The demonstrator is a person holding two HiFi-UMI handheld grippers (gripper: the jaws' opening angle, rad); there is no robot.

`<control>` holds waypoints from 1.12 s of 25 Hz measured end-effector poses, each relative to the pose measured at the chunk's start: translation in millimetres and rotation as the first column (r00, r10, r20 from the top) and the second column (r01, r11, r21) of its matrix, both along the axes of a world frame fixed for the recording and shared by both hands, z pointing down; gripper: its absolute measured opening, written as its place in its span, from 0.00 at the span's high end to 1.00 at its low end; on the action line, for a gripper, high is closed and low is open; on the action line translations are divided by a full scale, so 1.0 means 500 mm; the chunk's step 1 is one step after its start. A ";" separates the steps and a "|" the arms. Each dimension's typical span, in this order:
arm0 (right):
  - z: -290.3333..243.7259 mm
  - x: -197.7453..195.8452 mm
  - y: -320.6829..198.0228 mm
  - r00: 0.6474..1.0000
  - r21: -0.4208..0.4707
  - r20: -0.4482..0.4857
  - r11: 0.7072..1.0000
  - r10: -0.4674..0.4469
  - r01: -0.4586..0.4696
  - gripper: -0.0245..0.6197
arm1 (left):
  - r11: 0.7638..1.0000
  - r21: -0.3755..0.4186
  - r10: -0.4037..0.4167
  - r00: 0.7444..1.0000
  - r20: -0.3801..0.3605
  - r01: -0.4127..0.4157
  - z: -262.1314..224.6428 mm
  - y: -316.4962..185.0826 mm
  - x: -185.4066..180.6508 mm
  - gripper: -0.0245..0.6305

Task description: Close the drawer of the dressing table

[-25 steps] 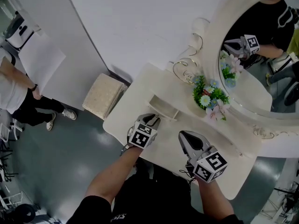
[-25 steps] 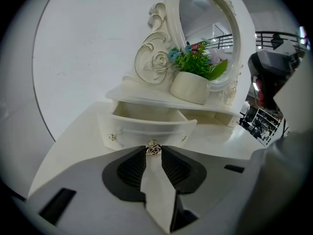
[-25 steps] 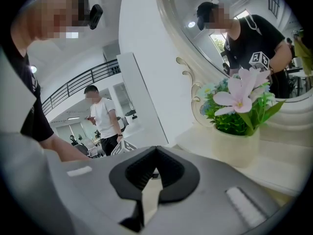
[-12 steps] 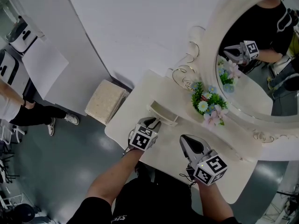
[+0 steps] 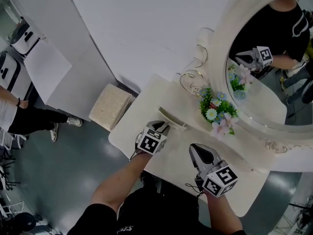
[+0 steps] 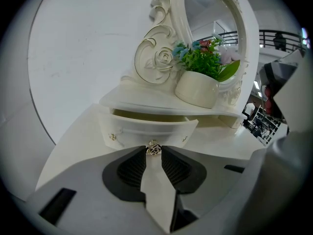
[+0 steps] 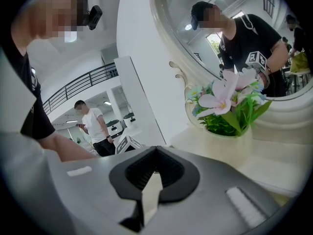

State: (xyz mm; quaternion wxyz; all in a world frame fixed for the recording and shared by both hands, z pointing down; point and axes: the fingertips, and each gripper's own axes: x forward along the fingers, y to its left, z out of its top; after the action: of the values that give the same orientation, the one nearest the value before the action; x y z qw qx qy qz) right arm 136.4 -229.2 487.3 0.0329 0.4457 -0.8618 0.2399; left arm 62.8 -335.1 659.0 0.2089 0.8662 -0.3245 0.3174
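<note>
**Entry: dressing-table drawer, partly open, held by its knob**

1. Right gripper [image 7: 155, 150]: nearest the person, hanging over the front of the dressing table [image 5: 234, 180]. Its jaws are clenched together with nothing between them.
2. Left gripper [image 6: 153, 152]: angled down at the drawer front, with its jaw tips pinched on the small gilt rose knob [image 6: 153, 150].
3. Drawer [image 6: 146, 127]: curved cream front under the raised shelf at the left of the tabletop. It stands out from its housing, and a dark gap shows above the front panel.
4. Potted artificial flowers [image 6: 198, 89]: on the shelf directly over the drawer.
5. Oval mirror [image 5: 274, 82]: farthest back, in a carved frame.

**Hazards (judged)**
- The hold is at the very jaw tips on a small, rounded knob. A push that is not square to the runners could slip the tips off the knob.
- The same off-line push could skew the drawer so it binds.
- A hard final shove could jolt the shelf and rock the pot.

**Change against the earlier head view**
- The drawer shows less of its length.
- The left gripper sits closer to the shelf.
- The right gripper is much where it was.
- A bystander [image 5: 29, 119] at the left edge has moved further out of frame.
</note>
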 end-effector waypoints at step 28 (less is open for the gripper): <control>0.036 0.047 0.002 1.000 -0.034 0.022 0.999 0.003 -0.002 0.95 | 1.000 -0.004 -0.021 1.000 -0.012 0.021 0.002 -0.061 0.051 0.81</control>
State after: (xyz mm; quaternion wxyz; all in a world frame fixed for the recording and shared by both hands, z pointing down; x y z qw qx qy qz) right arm 160.1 -228.2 505.3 0.0309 0.4434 -0.8574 0.2595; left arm 88.4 -365.8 660.1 0.2159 0.8642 -0.3315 0.3108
